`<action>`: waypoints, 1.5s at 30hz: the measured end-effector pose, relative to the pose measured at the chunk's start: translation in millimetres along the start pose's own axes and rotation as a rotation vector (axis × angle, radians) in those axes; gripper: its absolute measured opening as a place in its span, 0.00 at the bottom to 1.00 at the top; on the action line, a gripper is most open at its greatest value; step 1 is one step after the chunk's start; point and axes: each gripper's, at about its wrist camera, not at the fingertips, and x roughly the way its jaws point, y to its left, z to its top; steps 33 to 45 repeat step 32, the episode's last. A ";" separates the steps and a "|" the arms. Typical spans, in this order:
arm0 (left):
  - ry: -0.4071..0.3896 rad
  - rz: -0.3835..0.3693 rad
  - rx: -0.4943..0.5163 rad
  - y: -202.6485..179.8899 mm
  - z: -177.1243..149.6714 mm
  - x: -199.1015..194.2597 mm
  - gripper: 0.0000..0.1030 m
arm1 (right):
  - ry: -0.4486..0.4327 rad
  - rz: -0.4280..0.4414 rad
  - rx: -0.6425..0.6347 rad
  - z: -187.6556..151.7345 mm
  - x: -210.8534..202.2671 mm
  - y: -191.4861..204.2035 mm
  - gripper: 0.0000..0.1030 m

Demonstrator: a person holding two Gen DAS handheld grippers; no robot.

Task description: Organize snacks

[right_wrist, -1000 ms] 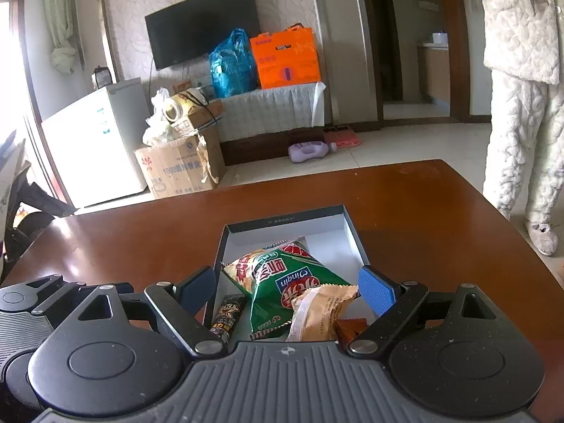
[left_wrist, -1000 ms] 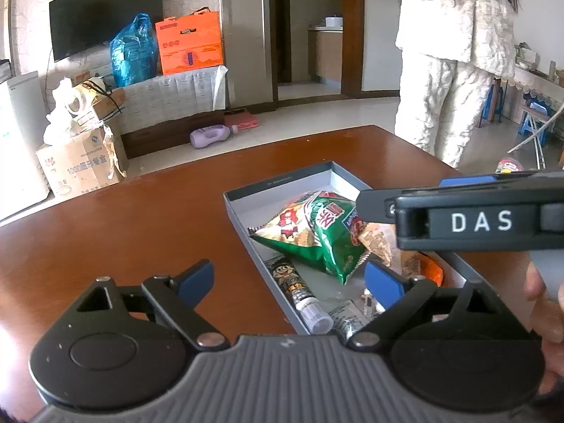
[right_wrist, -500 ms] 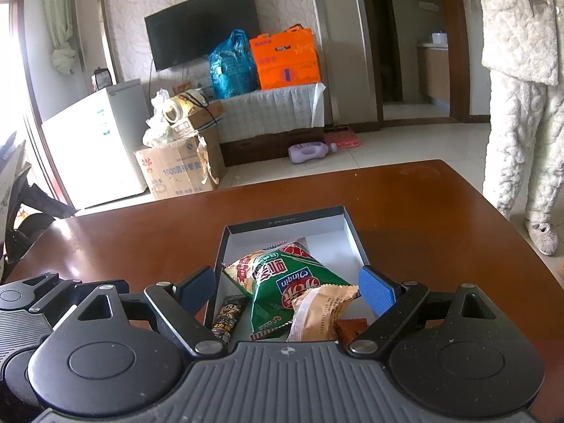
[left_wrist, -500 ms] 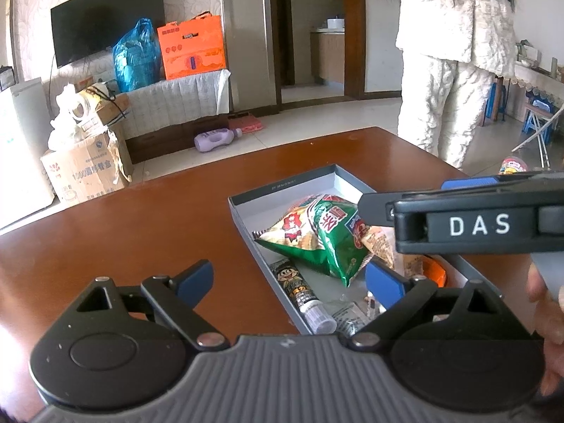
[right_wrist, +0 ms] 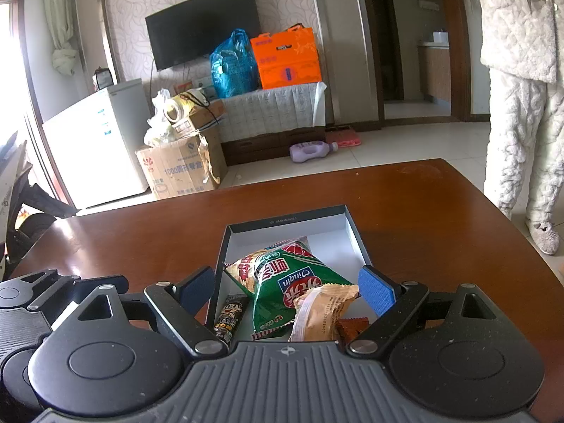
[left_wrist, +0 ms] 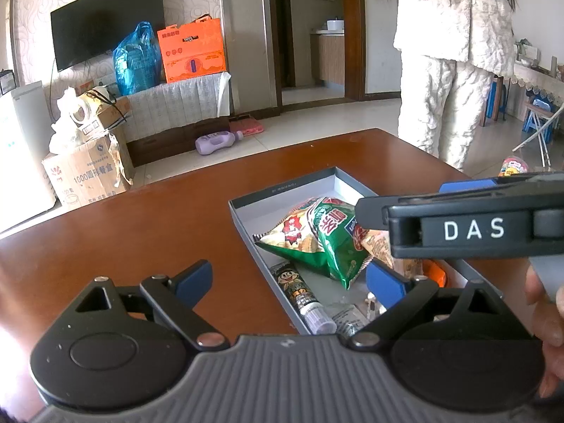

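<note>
On the brown surface (right_wrist: 423, 211) sits a shallow grey box (right_wrist: 282, 224), its far half bare and its near half heaped with snacks. Both tongs hover over that near end with nothing between their pads: the right tongs (right_wrist: 287, 287) stand wide apart above the heap, the left tongs (left_wrist: 289, 282) equally apart, straddling the box's left wall. The likeliest trouble, I'd say, is the two tools fouling each other, since the right one crosses close in front of the left one's view. Next, the green chip bag (right_wrist: 289, 282) is puffy and slick; a pinch on its belly could squirt it out or crush the chips. The tan wrapper (right_wrist: 320, 313) lies on that bag's edge, so lifting either may drag the other along. The small dark tube (left_wrist: 299, 285) lies hard against the box's left wall, leaving a pad little room.
</note>
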 end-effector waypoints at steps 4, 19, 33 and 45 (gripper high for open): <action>-0.004 0.004 -0.003 0.0 -0.1 -1.0 0.93 | 0.001 0.001 -0.001 0.1 0.1 0.0 0.87; -0.016 0.022 0.021 -4.4 0.8 -6.3 0.93 | -0.001 0.003 -0.004 -0.1 -1.3 1.1 0.87; -0.029 0.024 0.056 -11.4 -4.5 -7.9 0.93 | 0.000 0.002 -0.003 -0.8 -1.1 0.0 0.87; -0.029 0.024 0.056 -11.4 -4.5 -7.9 0.93 | 0.000 0.002 -0.003 -0.8 -1.1 0.0 0.87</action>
